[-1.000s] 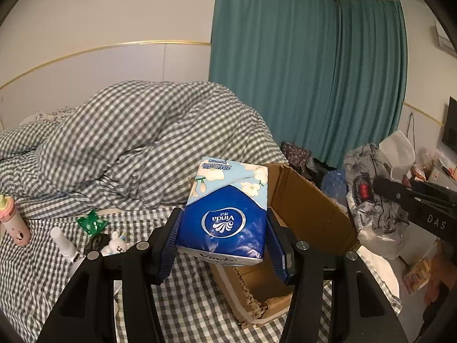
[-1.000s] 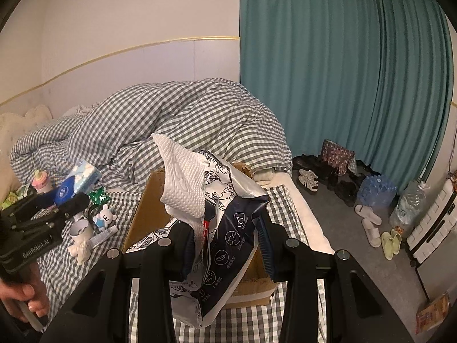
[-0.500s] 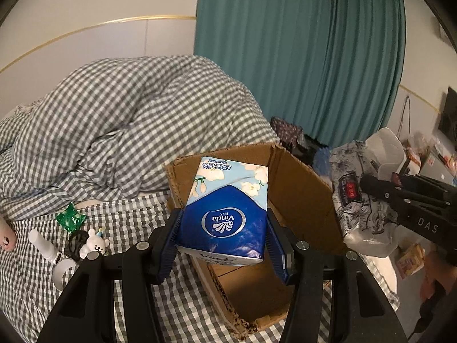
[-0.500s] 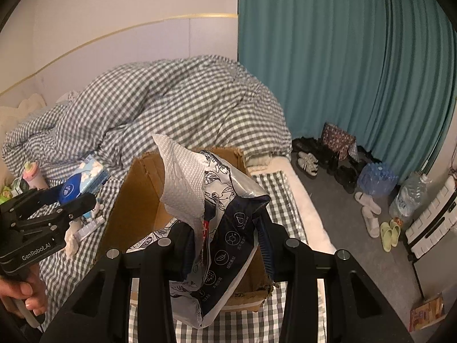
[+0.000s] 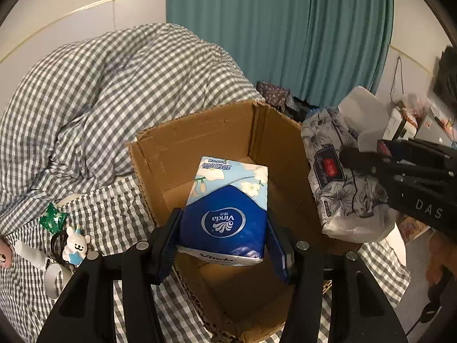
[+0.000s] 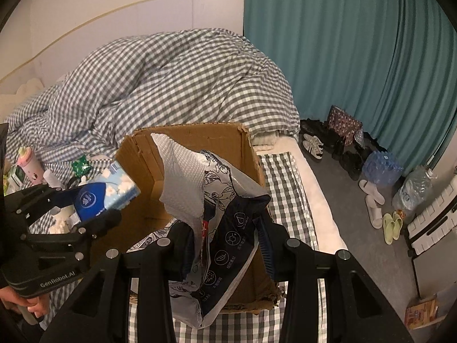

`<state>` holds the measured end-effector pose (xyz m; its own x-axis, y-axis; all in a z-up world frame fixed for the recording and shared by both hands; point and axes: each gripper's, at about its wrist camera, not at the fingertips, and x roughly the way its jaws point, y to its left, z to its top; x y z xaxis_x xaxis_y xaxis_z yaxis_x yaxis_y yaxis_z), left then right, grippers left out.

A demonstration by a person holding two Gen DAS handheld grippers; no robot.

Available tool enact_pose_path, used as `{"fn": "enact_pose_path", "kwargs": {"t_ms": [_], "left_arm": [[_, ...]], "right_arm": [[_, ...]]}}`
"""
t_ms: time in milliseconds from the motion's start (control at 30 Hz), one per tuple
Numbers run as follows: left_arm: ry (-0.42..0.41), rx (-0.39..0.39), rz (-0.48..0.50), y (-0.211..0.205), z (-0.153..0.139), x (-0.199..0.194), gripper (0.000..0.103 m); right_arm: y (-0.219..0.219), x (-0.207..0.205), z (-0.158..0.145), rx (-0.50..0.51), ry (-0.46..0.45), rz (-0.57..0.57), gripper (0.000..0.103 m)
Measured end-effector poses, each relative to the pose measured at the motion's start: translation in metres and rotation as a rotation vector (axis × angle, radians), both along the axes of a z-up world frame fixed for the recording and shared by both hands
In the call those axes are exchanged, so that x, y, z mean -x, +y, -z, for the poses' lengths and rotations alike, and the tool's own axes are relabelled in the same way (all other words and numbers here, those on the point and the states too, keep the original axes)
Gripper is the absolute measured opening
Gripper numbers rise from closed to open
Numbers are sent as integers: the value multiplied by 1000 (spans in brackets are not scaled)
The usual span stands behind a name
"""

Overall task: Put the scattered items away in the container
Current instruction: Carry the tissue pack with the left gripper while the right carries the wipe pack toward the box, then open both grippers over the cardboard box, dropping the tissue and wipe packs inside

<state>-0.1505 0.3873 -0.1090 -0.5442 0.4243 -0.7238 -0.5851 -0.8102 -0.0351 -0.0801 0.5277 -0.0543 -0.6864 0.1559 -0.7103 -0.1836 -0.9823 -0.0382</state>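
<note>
Duvet (image 5: 120,91) in grey check hogs the bed from 9 to 12 o'clock, teal curtain (image 5: 285,34) behind it. Cardboard box (image 5: 200,148) sits open dead centre on the checked sheet. Right gripper (image 6: 225,240) is clamped on a floppy floral tissue pack (image 6: 225,228), paper sticking out, hanging over the box at its 3 o'clock edge. Left gripper (image 5: 224,234) squeezes a blue Vinda tissue pack (image 5: 228,208) over the box opening. Tiny bear figure (image 5: 75,245) and green wrapper (image 5: 52,220) lie at 8 o'clock.
</note>
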Motion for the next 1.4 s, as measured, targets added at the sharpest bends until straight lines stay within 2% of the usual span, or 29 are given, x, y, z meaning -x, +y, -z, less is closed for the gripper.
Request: {"fn": "enact_pose_path", "kwargs": {"t_ms": [167, 233, 267, 300, 333, 500, 533, 667, 733, 900, 1000, 1400], "left_arm": [[-2, 4, 2, 1, 0, 3, 58], [3, 3, 3, 0, -2, 4, 63], [7, -1, 6, 0, -4, 3, 66], [14, -4, 9, -1, -6, 3, 75], [29, -8, 10, -1, -8, 1, 80], [60, -26, -3, -5, -17, -1, 81], [62, -31, -7, -7, -18, -1, 82], [67, -44, -29, -15, -22, 2, 82], [67, -58, -41, -21, -24, 3, 83], [73, -103, -81, -38, -31, 3, 87], [76, -119, -94, -48, -36, 3, 87], [111, -151, -129, -83, -61, -8, 88]], "right_arm": [[-1, 5, 2, -7, -8, -2, 40], [-2, 7, 2, -11, -6, -1, 41], [-3, 8, 2, -13, -4, 0, 41], [-4, 8, 1, -13, -4, 0, 42], [-5, 9, 2, -14, -4, -2, 42], [-8, 12, 3, -21, -7, -4, 44], [-9, 12, 3, -26, -7, -3, 49], [-11, 13, 3, -33, -4, 5, 57], [-11, 12, 0, -38, 9, 11, 69], [-10, 7, -13, -38, 57, 20, 81], [-13, 3, -23, -32, 85, 18, 84], [-38, -8, -51, -43, 151, 6, 86]]}}
